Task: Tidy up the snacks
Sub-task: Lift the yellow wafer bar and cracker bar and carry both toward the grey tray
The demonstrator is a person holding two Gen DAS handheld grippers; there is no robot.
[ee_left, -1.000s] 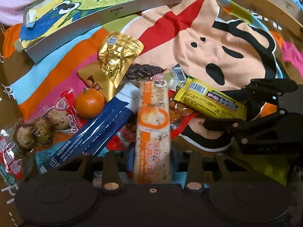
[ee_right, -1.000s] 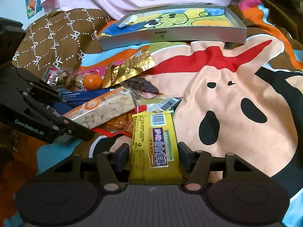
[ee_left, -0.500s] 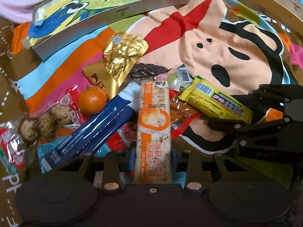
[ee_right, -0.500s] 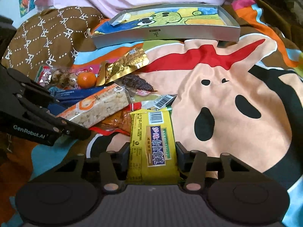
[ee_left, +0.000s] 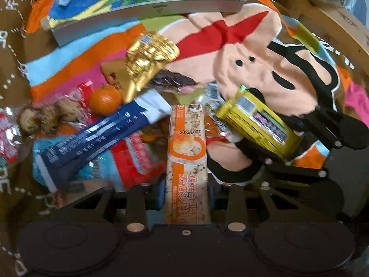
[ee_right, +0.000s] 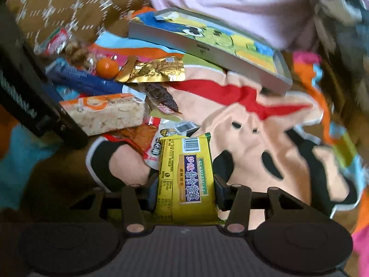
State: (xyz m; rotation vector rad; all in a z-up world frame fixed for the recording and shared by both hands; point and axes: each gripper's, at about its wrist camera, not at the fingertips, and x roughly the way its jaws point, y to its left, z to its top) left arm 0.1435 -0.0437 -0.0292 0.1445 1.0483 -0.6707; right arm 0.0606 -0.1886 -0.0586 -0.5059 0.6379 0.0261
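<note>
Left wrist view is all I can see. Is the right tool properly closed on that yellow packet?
Observer: Yes. The right wrist view shows the right tool pressing both long edges of the yellow packet, barcode end forward.
Operator: How does my bar look from there?
Observer: The orange bar shows its pale grainy side, sticking out past the left tool.
Operator: Where's the tray?
Observer: The tray lies beyond the pile, its grey wall facing the right tool, with pink fabric behind it.
</note>
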